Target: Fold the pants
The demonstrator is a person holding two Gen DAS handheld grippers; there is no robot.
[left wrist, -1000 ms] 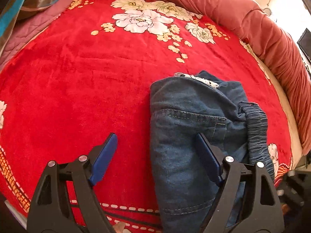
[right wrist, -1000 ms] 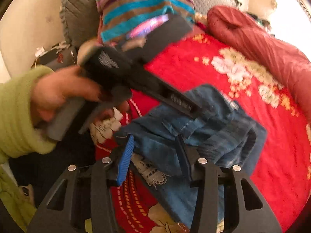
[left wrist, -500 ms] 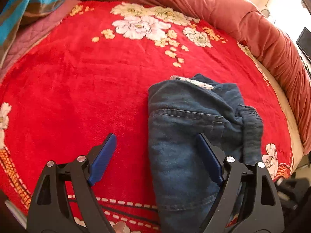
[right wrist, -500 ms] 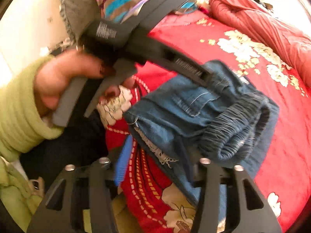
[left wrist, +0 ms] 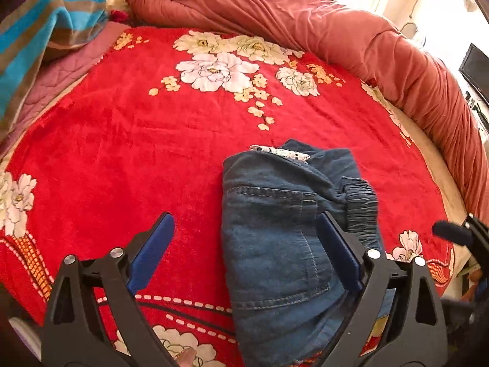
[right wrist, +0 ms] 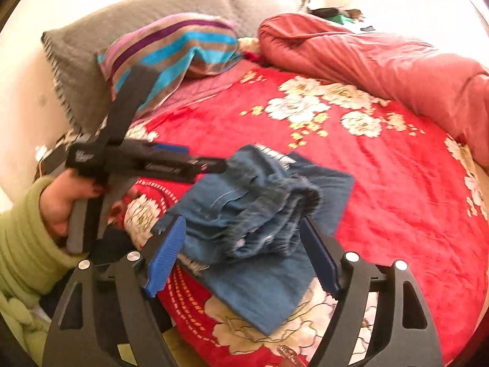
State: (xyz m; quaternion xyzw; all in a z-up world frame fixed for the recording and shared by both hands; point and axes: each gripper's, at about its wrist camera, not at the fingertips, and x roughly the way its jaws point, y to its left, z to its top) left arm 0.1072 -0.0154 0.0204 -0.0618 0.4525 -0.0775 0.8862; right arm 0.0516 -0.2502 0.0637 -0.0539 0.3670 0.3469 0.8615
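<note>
Folded blue denim pants [left wrist: 284,232] lie on the red flowered blanket [left wrist: 137,140], their elastic waistband [left wrist: 360,205] bunched on the right. My left gripper [left wrist: 247,232] hovers above them and its jaws are opening. One pad is over the blanket, the other over the denim, and neither presses. In the right wrist view the pants [right wrist: 259,202] sit as a rumpled bundle. My right gripper [right wrist: 243,252] straddles the waistband end while its jaws open, pads clear of the cloth. A hand in a green sleeve [right wrist: 27,232] holds the left gripper [right wrist: 211,163] beside the pants.
A rolled reddish quilt [left wrist: 321,27] runs along the far and right sides of the bed. A striped pillow [right wrist: 171,49] and a grey cushion [right wrist: 85,46] lie at the head. The bed's near edge is just under both grippers. A dark screen [left wrist: 475,70] stands at the right.
My right gripper's jaws have spread wide and it has pulled back, leaving the waistband bundle loose between them. The left gripper has risen a little and opened wider.
</note>
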